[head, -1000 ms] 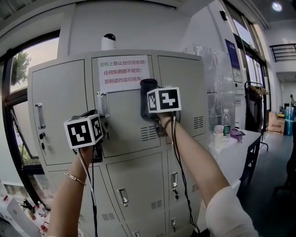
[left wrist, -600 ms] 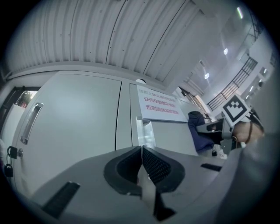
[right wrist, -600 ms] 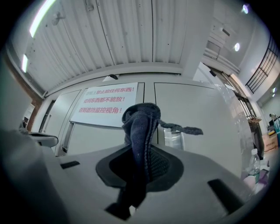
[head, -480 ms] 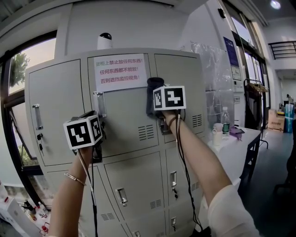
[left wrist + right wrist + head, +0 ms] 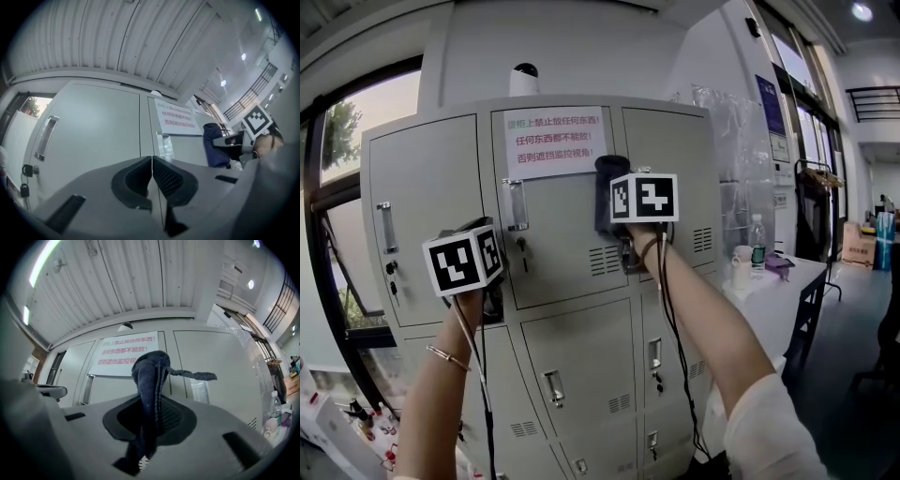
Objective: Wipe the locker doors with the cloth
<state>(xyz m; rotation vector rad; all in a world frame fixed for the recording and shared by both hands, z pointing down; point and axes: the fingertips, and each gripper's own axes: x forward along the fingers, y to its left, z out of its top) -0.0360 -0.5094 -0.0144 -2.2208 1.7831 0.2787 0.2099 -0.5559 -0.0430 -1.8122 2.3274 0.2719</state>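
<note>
Firmly, right hand-held gripper (image 5: 150, 411) pinches cloth (image 5: 149, 371) on locker door (image 5: 567, 248) (left hand-held gripper (image 5: 151, 165) closed).

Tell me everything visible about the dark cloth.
The cloth is dark navy, of soft knitted-looking fabric, bunched into upright folds. The right tongs are shut on it, and one thin corner sticks out sideways. It stands high at the upper middle locker door, beside the paper notice, seemingly touching the door.

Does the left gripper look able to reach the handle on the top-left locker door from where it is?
Probably yes: the left gripper, shut and empty, faces the top-left door with nothing between it and the handle; it would need opening first.
</note>
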